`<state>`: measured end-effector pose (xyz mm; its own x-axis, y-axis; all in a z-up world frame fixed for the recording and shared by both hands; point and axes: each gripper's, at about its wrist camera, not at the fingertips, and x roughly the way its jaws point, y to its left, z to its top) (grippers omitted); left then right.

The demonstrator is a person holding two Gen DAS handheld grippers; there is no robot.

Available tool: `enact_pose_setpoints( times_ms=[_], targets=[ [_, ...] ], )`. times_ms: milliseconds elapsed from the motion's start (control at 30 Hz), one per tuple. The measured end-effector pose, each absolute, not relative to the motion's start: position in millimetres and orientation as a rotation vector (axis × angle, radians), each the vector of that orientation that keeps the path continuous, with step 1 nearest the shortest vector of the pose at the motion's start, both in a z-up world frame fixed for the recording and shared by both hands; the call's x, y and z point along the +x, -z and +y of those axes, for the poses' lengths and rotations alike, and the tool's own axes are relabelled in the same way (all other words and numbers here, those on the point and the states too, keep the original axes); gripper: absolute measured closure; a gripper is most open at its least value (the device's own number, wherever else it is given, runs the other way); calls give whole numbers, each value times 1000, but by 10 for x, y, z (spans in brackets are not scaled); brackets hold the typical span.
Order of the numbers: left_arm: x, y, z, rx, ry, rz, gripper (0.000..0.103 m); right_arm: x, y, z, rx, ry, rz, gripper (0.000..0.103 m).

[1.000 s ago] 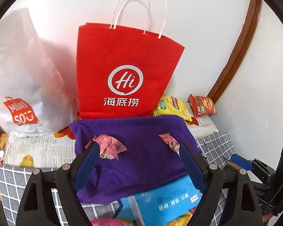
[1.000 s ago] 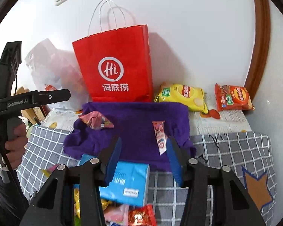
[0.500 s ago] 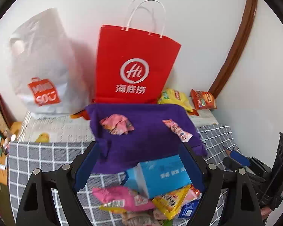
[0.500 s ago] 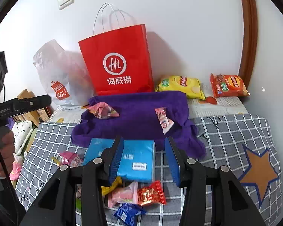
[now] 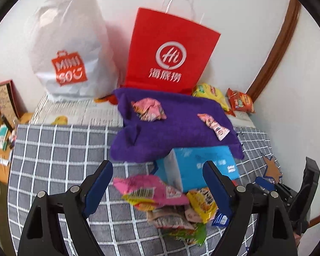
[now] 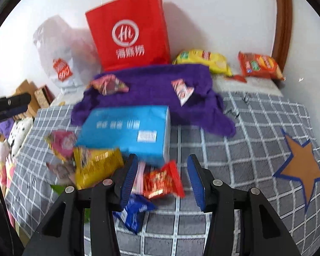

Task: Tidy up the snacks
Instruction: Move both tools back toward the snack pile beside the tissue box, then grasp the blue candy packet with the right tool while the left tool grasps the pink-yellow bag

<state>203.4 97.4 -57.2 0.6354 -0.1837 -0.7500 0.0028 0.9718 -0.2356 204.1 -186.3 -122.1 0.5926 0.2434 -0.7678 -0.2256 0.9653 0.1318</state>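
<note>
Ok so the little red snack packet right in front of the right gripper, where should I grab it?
Probably across the puffed middle of the red packet, coming down from above with the right gripper. It lies flat and slightly tilted, its crimped ends thin, and the open jaws already straddle it.

Left claw (image 5: 157,183): matte black plastic arms, angular cutouts, silver round screws at the pivots, flat blue pads on the finger insides. Right claw (image 6: 162,176): same build, black frame, silver screws, ribbed blue pads.
</note>
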Motion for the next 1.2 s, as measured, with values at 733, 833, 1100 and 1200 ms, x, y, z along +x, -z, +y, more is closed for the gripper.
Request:
enact_pose_setpoints(
  times_ms=[733, 833, 1100, 1200],
  targets=[
    [1684, 1026, 1214, -262, 54, 955, 18, 1780, 1903, -1330, 16, -365, 1012, 67],
    [1685, 1074, 1234, -257, 47, 959, 18, 1702, 1866, -1340, -24, -386, 980, 77],
    [1833, 1219, 1126, -245, 71, 979, 18, 1532, 1614, -1765, -41, -325, 877, 82],
    [1947, 1198, 1075, -246, 87, 969, 18, 1570, 1646, -1959, -35, -273, 868, 82]
  ],
)
